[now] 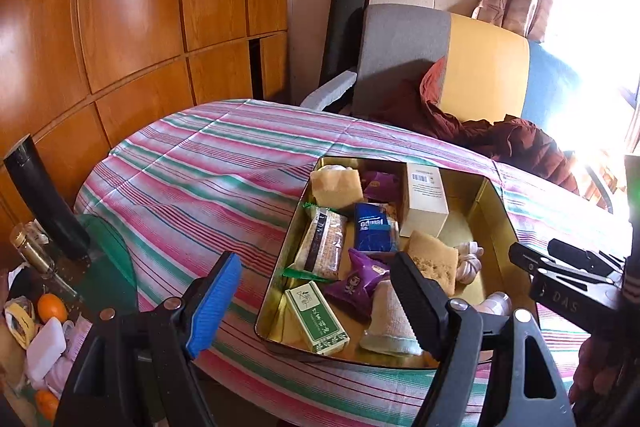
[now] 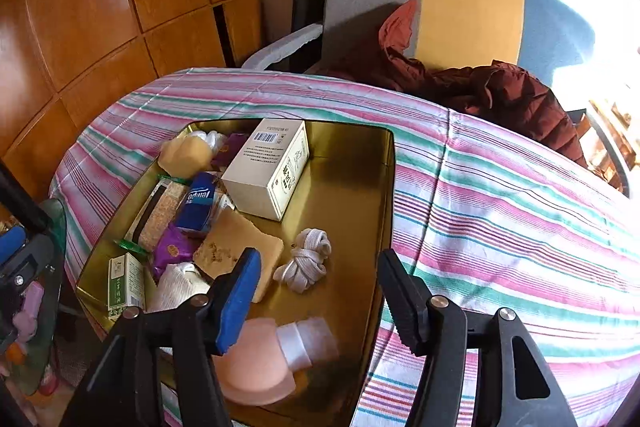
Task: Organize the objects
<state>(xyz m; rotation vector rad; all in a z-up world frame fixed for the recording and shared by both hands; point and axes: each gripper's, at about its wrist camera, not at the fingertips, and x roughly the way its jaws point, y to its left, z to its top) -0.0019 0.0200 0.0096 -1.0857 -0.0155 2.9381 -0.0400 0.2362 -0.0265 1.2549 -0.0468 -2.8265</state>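
Lettering reading "Tempo" runs across the blue tissue pack [image 2: 199,203] in the gold tin tray [image 2: 352,187], and a barcode label sits on top of the white carton [image 2: 266,167] beside it; the green box [image 2: 125,285] at the tray's near left corner carries print too small to read. "DAS" is moulded on the right tool [image 1: 532,259] as the left wrist camera sees it. In its own view the right tool [image 2: 316,291] hangs with jaws spread and nothing between the pads, above the pink bottle with a white cap [image 2: 272,359], which lies on the tray floor at the near edge. A knotted white cord [image 2: 304,261] lies just beyond, beside a tan sponge [image 2: 236,247]. The left tool [image 1: 316,291] is likewise spread and empty, over the tray's near left part. Bare gold floor stays open along the tray's right wall. The striped cloth on the desk [image 2: 500,207] lies free to the right.
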